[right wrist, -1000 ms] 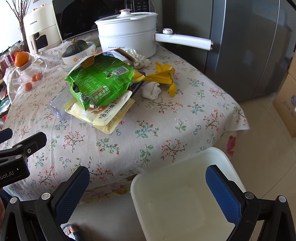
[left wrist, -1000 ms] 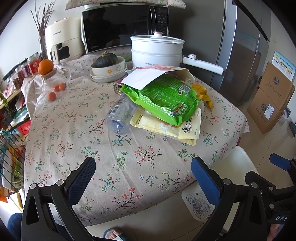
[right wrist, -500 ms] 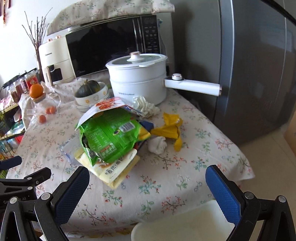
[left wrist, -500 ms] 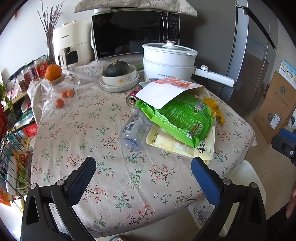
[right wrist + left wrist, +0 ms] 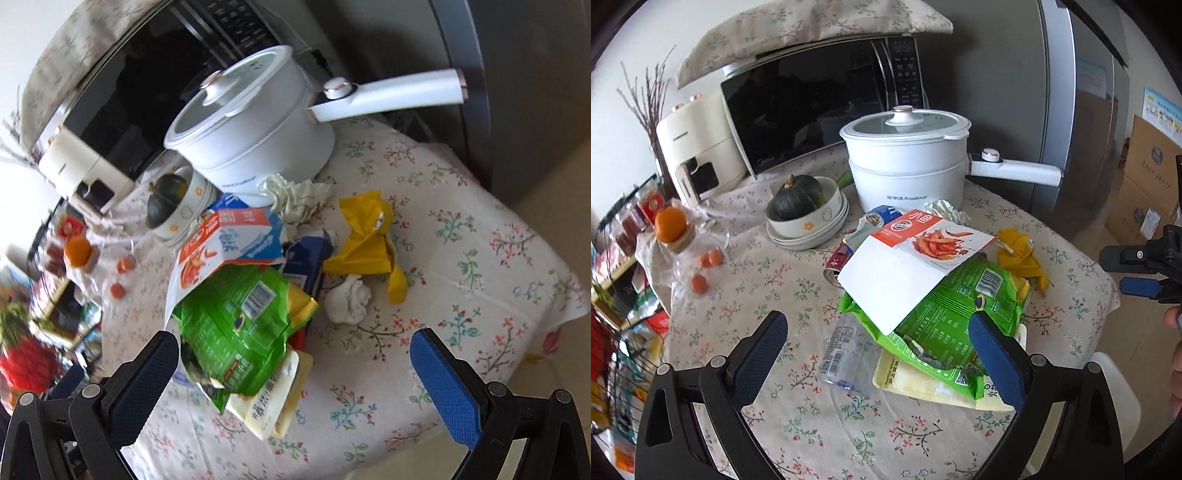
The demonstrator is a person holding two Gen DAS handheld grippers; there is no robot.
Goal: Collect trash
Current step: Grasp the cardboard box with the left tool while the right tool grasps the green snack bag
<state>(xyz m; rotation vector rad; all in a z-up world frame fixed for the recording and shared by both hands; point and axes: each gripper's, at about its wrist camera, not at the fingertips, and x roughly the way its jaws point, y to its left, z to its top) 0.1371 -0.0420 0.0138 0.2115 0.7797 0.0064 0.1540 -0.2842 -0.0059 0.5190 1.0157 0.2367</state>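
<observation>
A pile of trash lies on the floral table: a green bag (image 5: 945, 314) (image 5: 236, 325), a white and orange carton (image 5: 912, 266) (image 5: 221, 240) on top, a cream packet (image 5: 923, 387) (image 5: 273, 402) under it, a clear plastic bottle (image 5: 846, 354), a can (image 5: 838, 262), a yellow wrapper (image 5: 1021, 254) (image 5: 369, 240) and white crumpled tissues (image 5: 347, 299). My left gripper (image 5: 879, 358) is open and empty, just before the pile. My right gripper (image 5: 295, 369) is open and empty, above the pile's near edge, and also shows in the left wrist view (image 5: 1145, 273).
A white pot (image 5: 908, 162) (image 5: 255, 136) with a long handle stands behind the pile. A bowl with a squash (image 5: 805, 210), a microwave (image 5: 820, 103), a jar with an orange (image 5: 670, 229) and a fridge (image 5: 1052, 92) are around. A white bin (image 5: 1115, 391) sits below the table edge.
Both grippers have moved forward and closer to the trash pile. The right wrist view has tilted and the white bin has left it.
</observation>
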